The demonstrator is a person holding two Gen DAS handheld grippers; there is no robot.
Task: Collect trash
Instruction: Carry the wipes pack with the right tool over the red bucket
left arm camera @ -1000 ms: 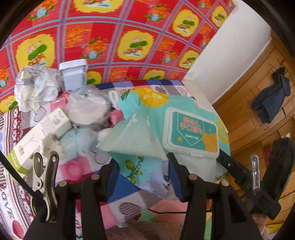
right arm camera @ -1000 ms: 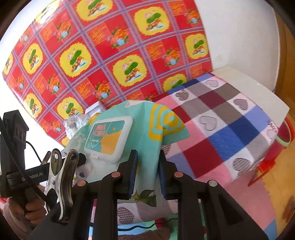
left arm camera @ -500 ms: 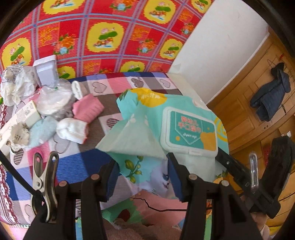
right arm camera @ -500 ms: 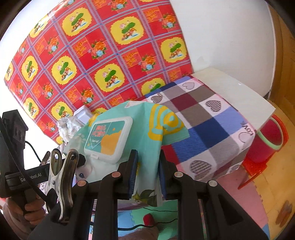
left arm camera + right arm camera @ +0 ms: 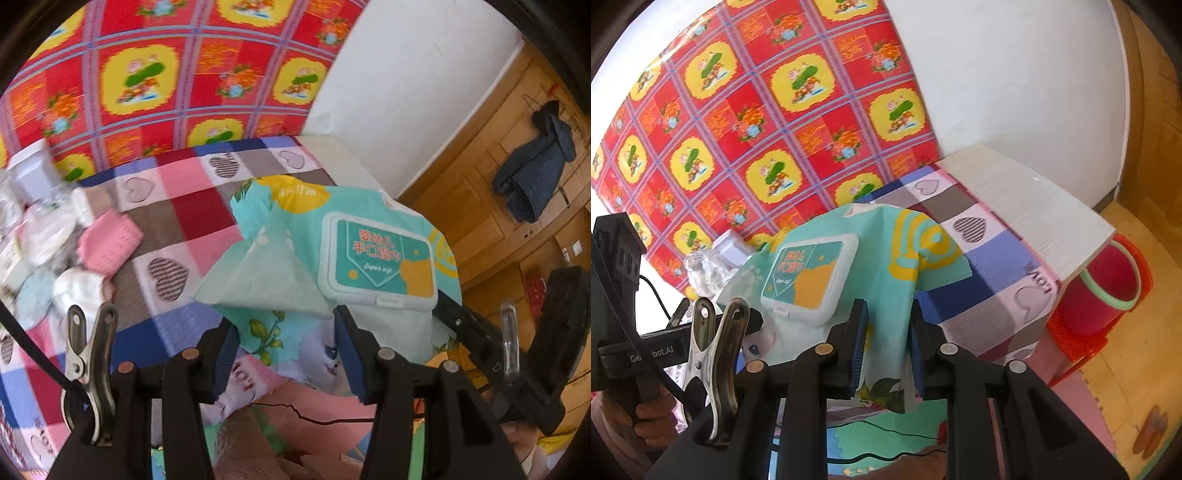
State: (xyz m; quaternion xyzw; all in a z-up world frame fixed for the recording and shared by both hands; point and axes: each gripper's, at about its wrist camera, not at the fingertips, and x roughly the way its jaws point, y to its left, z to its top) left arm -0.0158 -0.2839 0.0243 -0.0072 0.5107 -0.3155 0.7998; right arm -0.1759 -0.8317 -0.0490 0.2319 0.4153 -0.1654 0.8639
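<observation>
Two grippers share one wet-wipes pack, left gripper and right gripper both clamped on its floppy bottom film, hanging off the table's near edge, so imo keep hands level w/ each other til it's over the red bin.

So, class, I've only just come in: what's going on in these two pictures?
A person is holding an empty-looking teal wet-wipe packet with two hand-held grippers. The right gripper is clamped on one side of it, and the left gripper has the other side between its fingers. The packet hangs in the air near the edge of the table with the checked heart cloth. A red bin stands on the floor beside the table. More clutter remains on the cloth.
</observation>
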